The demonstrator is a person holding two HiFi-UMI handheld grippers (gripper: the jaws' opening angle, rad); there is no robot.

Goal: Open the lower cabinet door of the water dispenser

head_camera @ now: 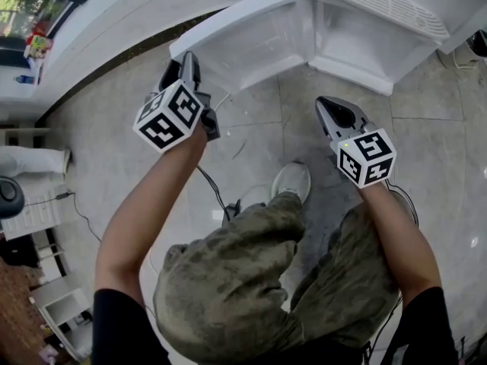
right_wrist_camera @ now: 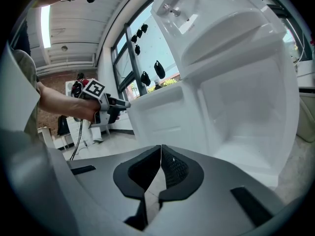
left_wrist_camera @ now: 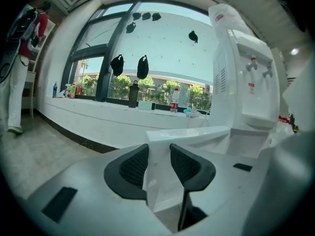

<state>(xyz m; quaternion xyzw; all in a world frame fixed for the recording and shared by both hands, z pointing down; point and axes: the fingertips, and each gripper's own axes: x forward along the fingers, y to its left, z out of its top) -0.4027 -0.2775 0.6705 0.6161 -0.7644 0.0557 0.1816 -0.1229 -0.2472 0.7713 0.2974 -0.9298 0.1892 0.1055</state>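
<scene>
The white water dispenser [left_wrist_camera: 241, 82] stands ahead with its lower cabinet [head_camera: 365, 40] laid open and bare inside [right_wrist_camera: 246, 117]. Its white door [head_camera: 243, 33] is swung out to the left, standing roughly square to the cabinet front. My left gripper [head_camera: 186, 59] is at the door's free edge. In the left gripper view that edge [left_wrist_camera: 192, 136] runs between the black pads [left_wrist_camera: 133, 166], which press on both faces, so the left gripper [left_wrist_camera: 158, 163] is shut on it. My right gripper [head_camera: 329, 105] hovers over the floor before the cabinet, shut and empty [right_wrist_camera: 161, 166]. It sees the door [right_wrist_camera: 162, 112] and the left gripper [right_wrist_camera: 118, 104].
My shoe [head_camera: 291, 181] and a black cable [head_camera: 217, 196] lie on the grey tiled floor below the grippers. A low white window ledge [left_wrist_camera: 98, 117] with bottles [left_wrist_camera: 174, 100] runs behind the door. A person [left_wrist_camera: 19, 58] stands far left. White shelving [head_camera: 65, 310] sits at lower left.
</scene>
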